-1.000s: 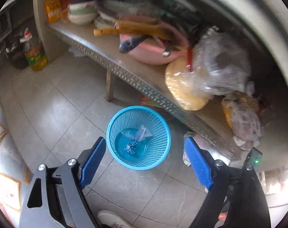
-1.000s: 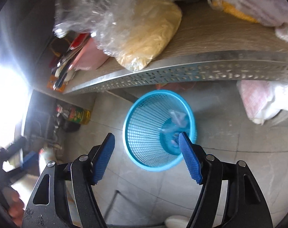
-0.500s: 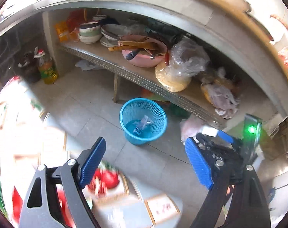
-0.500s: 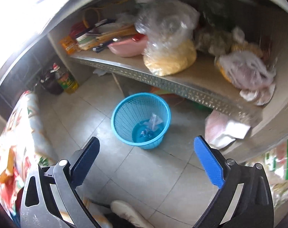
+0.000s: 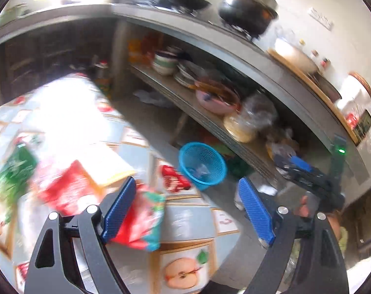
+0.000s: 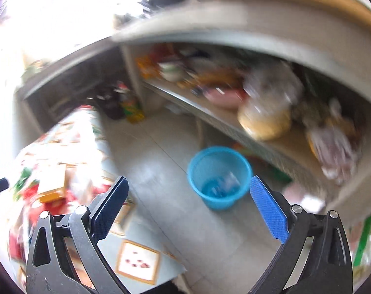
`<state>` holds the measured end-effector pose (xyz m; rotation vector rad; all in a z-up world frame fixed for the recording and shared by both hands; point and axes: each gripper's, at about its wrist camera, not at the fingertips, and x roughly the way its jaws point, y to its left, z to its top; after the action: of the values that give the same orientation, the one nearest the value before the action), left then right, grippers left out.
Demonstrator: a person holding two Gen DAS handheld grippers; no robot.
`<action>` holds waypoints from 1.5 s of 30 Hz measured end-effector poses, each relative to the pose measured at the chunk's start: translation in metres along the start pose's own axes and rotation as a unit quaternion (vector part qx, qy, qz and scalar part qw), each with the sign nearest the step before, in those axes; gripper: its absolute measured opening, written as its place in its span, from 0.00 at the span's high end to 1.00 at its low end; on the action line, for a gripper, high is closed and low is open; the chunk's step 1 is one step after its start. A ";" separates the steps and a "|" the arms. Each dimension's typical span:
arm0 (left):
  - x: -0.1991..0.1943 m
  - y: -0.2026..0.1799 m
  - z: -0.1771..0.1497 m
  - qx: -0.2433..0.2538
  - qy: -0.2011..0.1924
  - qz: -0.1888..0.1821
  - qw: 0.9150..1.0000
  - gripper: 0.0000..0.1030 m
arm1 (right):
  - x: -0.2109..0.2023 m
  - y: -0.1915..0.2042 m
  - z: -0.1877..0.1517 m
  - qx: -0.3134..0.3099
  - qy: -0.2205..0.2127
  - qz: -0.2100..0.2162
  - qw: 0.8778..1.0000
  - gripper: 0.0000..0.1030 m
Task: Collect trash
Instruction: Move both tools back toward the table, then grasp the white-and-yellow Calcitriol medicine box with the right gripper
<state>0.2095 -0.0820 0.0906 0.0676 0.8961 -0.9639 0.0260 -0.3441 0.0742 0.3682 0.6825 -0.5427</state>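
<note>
- The left gripper (image 5: 189, 212) is hanging over the tabletop (image 5: 185, 223) with its jaws released and nothing between them; a red and teal wrapper (image 5: 141, 223) is lying just behind the left pad, on the fruit-print cloth.
- The right gripper (image 6: 189, 208) is also hovering with its jaws spread wide and holding nothing, pointing down towards the floor and the blue basket (image 6: 219, 176).
- The blue basket is standing on the tiled floor just in front of the lower shelf (image 5: 210, 120), with some clear crumpled scraps already lying in its bottom; in the left wrist view it is showing beyond the tabletop's edge.
- More packets, red, orange and green, are lying on the tabletop to the left, though both views are blurring too much to tell them apart cleanly.
- The step in hand is looking like the next pick-up, probably the red and teal wrapper. To do it well, the left gripper should be centring the wrapper between its pads before closing, since it is now sitting off to one side.
- A thin wrapper is likely to slip or fold, so pinching a raised or crumpled part should be serving better than scraping a flat edge off the cloth.
- Snagging the cloth itself is the main risk.
</note>
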 end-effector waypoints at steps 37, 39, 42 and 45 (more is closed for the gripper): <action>0.054 0.145 0.022 0.089 0.094 0.153 0.980 0.35 | 0.183 0.249 0.011 -0.151 0.271 0.332 0.891 0.10; 0.066 0.149 0.025 0.102 0.113 0.154 0.976 0.35 | 0.189 0.255 0.007 -0.164 0.281 0.339 0.883 0.10; 0.083 0.154 0.025 0.114 0.141 0.159 0.971 0.35 | 0.191 0.258 0.005 -0.177 0.290 0.343 0.876 0.10; 0.096 0.159 0.025 0.121 0.161 0.173 0.964 0.38 | 0.198 0.260 0.005 -0.181 0.296 0.344 0.873 0.10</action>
<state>0.3664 -0.0631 -0.0103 0.5860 1.0178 -0.7395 0.3078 -0.2072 -0.0186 0.3931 1.1501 0.4067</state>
